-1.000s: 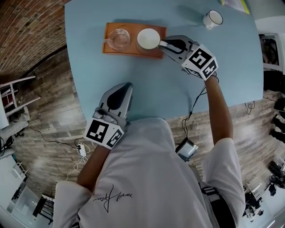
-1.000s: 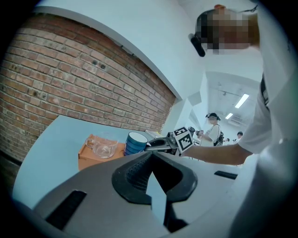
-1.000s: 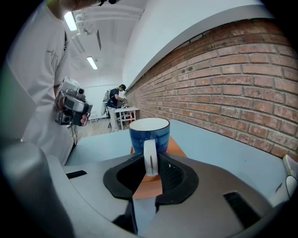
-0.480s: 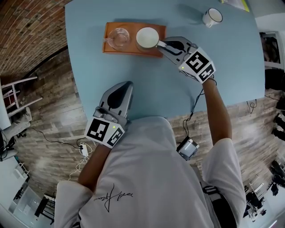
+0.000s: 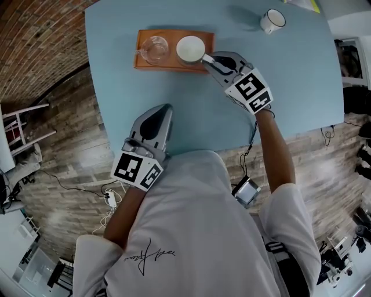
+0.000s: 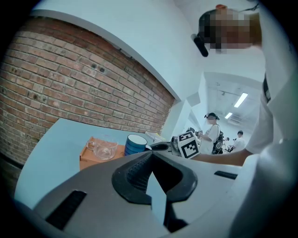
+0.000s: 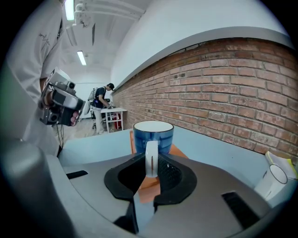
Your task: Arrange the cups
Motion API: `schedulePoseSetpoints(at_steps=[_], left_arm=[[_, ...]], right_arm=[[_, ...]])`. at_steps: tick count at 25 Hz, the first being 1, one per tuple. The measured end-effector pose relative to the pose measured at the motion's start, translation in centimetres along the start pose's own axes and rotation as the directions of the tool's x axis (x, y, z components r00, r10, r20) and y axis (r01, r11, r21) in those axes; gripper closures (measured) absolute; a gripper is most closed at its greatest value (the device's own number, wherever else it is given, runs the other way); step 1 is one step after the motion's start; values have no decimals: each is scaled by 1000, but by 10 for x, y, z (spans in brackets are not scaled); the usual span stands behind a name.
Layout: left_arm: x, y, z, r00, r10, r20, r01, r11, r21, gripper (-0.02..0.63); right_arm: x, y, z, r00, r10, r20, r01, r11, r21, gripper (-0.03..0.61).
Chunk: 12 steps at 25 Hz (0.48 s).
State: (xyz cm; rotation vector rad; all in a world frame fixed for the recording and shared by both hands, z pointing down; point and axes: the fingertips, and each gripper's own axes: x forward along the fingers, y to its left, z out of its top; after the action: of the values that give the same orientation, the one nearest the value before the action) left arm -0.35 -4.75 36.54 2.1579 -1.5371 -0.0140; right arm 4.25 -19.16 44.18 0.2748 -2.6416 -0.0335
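Note:
An orange tray lies at the far side of the light blue table. On it stand a clear glass cup and a blue mug with a white inside. My right gripper reaches in from the right and is shut on the mug's handle; the mug stands upright just ahead of the jaws. My left gripper is shut and empty near the table's front edge. From the left gripper view the glass cup and the mug show side by side.
A white enamel cup stands at the far right of the table, also seen as the white cup in the right gripper view. A yellow-edged paper lies at the far edge. A brick wall runs behind the table.
The back of my right gripper has swung left and toward me, so the gripper has turned. The mug stays on the tray in its grip. My left gripper has not moved.

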Motion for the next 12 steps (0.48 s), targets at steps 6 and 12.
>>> schedulePoseSetpoints(at_steps=[6, 12], left_arm=[[-7, 1, 4, 1000, -25, 11, 25, 1000, 11, 606], [-11, 4, 6, 999, -44, 19, 44, 999, 5, 606]], right_arm=[[0, 4, -2, 996, -83, -15, 84, 996, 37, 515], [1, 7, -1, 985, -175, -15, 175, 980, 98, 515]])
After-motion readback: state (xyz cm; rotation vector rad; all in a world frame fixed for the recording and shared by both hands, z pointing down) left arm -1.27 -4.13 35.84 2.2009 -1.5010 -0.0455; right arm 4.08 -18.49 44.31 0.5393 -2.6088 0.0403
